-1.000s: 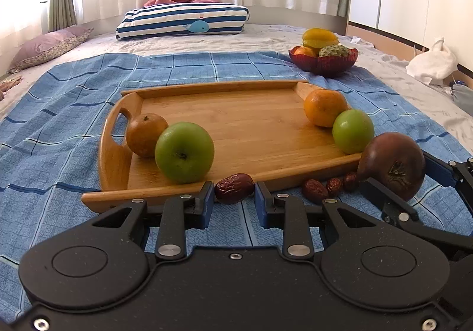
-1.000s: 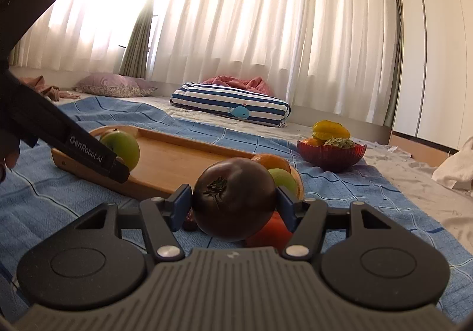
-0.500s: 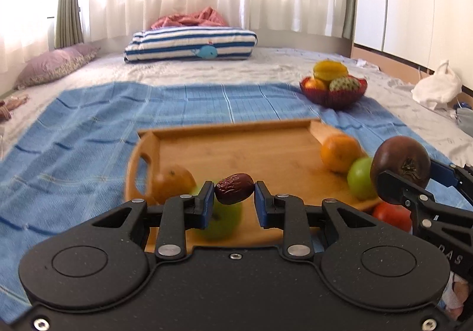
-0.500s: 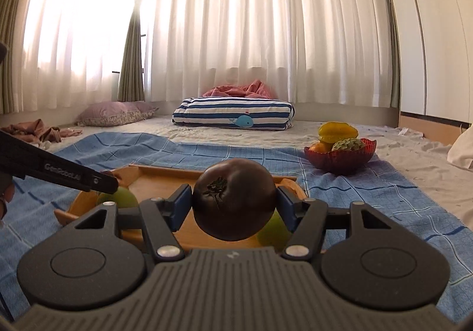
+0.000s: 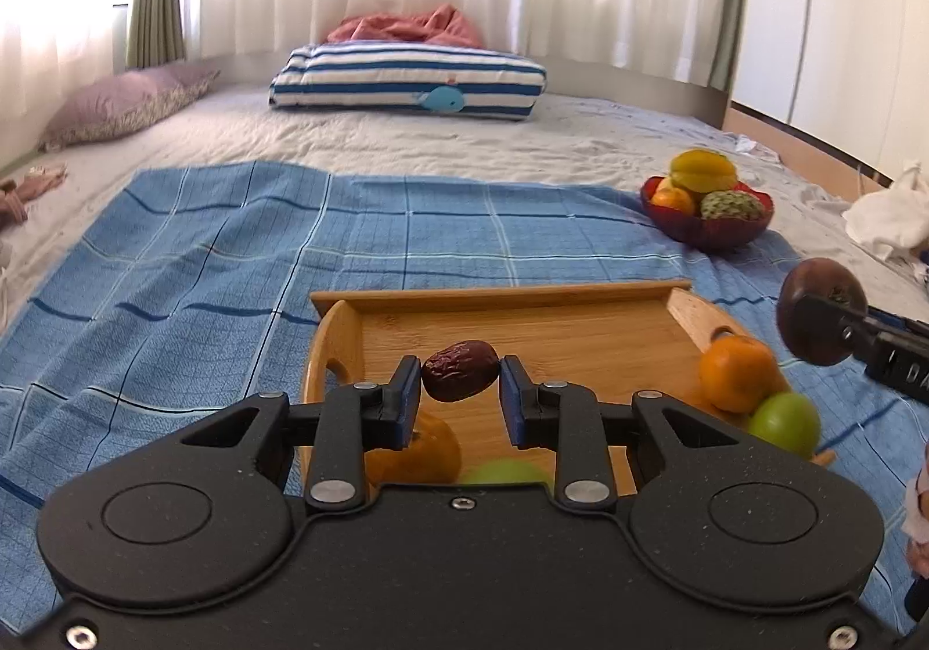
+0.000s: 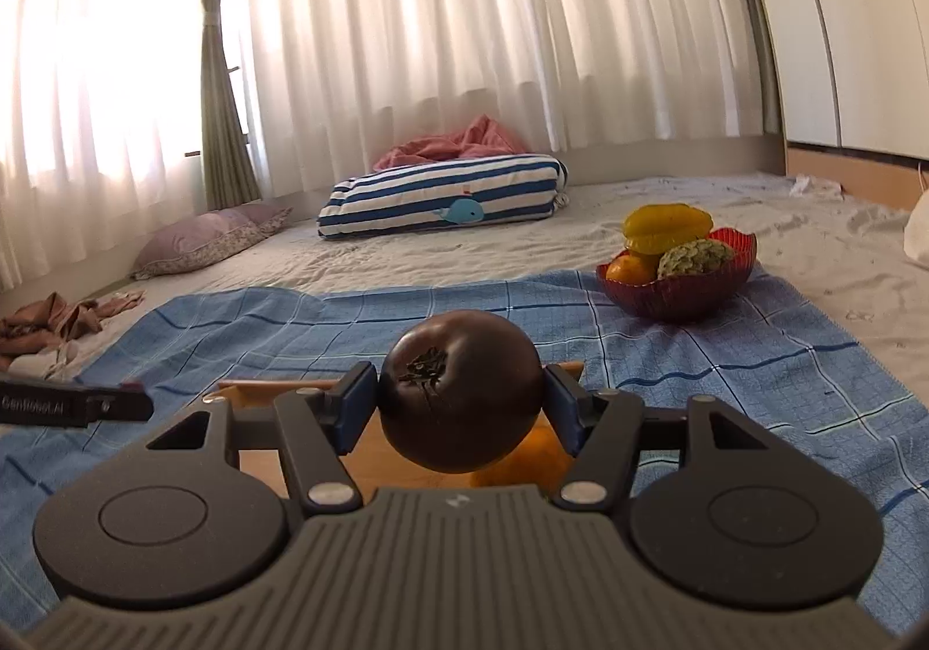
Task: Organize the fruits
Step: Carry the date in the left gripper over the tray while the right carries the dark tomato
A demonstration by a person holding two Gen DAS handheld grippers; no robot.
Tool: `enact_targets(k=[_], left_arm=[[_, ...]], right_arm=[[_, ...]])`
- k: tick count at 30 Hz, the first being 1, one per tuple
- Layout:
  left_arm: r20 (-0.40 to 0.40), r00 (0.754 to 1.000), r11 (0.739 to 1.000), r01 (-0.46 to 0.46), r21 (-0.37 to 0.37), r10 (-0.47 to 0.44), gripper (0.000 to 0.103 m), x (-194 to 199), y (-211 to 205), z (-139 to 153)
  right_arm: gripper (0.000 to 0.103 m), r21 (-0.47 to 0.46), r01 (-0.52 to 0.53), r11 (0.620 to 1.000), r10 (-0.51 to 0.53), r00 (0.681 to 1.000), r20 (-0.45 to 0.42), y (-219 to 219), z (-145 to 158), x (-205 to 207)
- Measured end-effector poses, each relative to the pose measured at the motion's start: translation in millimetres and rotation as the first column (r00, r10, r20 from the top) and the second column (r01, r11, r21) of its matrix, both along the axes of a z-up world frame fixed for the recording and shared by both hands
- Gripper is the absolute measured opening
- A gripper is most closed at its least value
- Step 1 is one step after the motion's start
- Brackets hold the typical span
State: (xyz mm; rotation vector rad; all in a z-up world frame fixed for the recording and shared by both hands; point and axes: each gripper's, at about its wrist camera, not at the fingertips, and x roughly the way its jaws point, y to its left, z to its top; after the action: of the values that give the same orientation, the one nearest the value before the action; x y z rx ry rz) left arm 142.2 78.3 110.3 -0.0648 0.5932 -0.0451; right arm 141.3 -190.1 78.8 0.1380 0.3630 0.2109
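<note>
Left gripper (image 5: 460,380) clamping date (image 5: 458,378), green apple (image 5: 784,422) visible left view only

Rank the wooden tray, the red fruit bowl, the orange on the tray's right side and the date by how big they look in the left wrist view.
1. Wooden tray
2. Red fruit bowl
3. Orange and date: look alike, and the date sits much nearer the camera, so I won't rank them.

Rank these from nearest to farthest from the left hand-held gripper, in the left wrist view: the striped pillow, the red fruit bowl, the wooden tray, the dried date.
1. The dried date, held between the jaws of the left hand-held gripper.
2. The wooden tray, just ahead and below.
3. The red fruit bowl, farther, to the right.
4. The striped pillow, farthest, at the back by the curtains.
</note>
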Motion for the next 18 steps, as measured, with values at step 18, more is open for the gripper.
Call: enact_targets(k=[18], left_arm=[[-0.145,0.988,0.999,-0.054,0.007,0.054,0.027,84.4,28.3,-36.0]], right_arm=[[0.064,0.012,0.038,0.999,-0.035,0.978,-0.206,1.8,-12.0,96.2]])
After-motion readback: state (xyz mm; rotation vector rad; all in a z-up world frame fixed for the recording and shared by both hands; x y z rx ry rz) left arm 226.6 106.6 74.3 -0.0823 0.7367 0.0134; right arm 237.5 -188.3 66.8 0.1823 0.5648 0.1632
